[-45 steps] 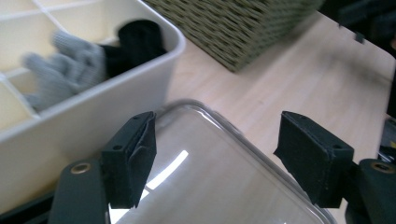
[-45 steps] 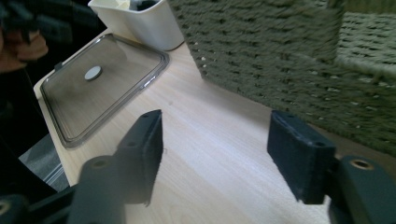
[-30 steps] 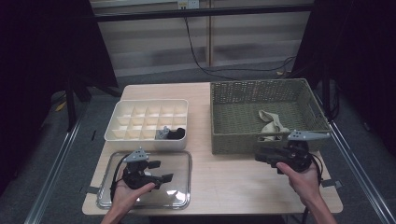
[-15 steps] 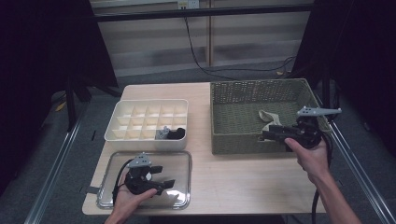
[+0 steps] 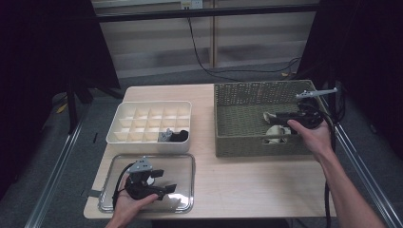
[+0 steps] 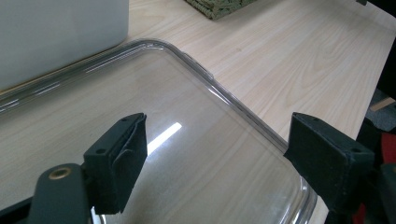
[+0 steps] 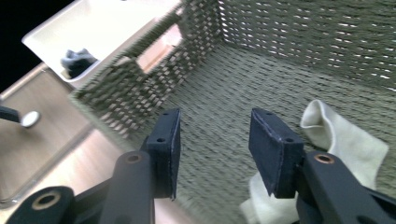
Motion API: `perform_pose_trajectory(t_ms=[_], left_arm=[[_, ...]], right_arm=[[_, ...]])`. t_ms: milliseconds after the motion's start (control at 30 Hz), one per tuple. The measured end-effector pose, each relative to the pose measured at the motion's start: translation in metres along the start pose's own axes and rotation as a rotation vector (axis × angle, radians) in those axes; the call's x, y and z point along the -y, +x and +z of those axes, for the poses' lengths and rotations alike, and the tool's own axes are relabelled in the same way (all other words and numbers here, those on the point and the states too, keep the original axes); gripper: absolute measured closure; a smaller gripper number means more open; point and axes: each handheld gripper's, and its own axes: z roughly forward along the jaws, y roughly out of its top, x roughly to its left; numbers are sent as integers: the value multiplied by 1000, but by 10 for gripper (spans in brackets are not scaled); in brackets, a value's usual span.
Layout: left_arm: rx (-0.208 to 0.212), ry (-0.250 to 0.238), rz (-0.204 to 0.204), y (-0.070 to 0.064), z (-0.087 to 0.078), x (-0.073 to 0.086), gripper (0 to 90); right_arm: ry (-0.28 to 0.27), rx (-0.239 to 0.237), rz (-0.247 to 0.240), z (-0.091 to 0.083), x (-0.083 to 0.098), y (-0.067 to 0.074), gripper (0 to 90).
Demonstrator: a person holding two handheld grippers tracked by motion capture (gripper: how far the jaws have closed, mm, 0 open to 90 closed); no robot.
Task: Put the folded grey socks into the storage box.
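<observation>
My left gripper [image 5: 164,189] sits over the clear tray [image 5: 187,164], jaws wide apart, nothing between. My right gripper [image 5: 273,116] hangs over the wicker basket [image 5: 237,147], jaws partly apart, just been closing, empty. Right gripper view shows the white cloth [image 7: 343,140] beside its jaw (high view half hides it).

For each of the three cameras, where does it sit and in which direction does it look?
High view: sits above the person's side, looks forward and down on the table; both forearms, left gripper over the tray, right gripper in the basket.
Left gripper view: rides on the left gripper, looks along its open jaws at the tray.
Right gripper view: rides on the right gripper, looks into the basket at a cloth; its jaws have just been closing, nothing between them.
Shared: the high and right gripper views both show the divided box.
</observation>
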Motion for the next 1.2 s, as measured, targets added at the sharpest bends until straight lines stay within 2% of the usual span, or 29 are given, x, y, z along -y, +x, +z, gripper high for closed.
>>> perform_pose_trajectory(t_ms=[100,200,267,433,500,733,800,933,1000,1200], left_arm=[[-4,-5,-5,1,-3,1,200],[-6,-10,-7,2,-4,2,199],[-8,-11,-8,2,-5,2,199],[-13,-4,-5,1,-5,3,199],[-13,-7,1,1,-5,3,199],[-12,-6,3,1,-5,3,199],[-12,-8,1,1,-6,3,199],[-12,-17,6,4,-8,3,199],[-13,-18,1,4,-8,3,199],[-12,-17,-1,5,-8,4,199]], right_arm=[[33,15,2,8,-7,-9,552],[73,-3,5,16,-13,-18,550],[108,4,-9,22,-17,-19,551],[127,22,-7,29,-24,-27,569],[133,49,7,33,-28,-36,590],[199,111,39,46,-28,-56,648],[203,117,44,48,-29,-58,661],[261,142,45,64,-31,-63,674],[270,146,45,69,-32,-67,677],[304,175,81,81,-35,-76,680]])
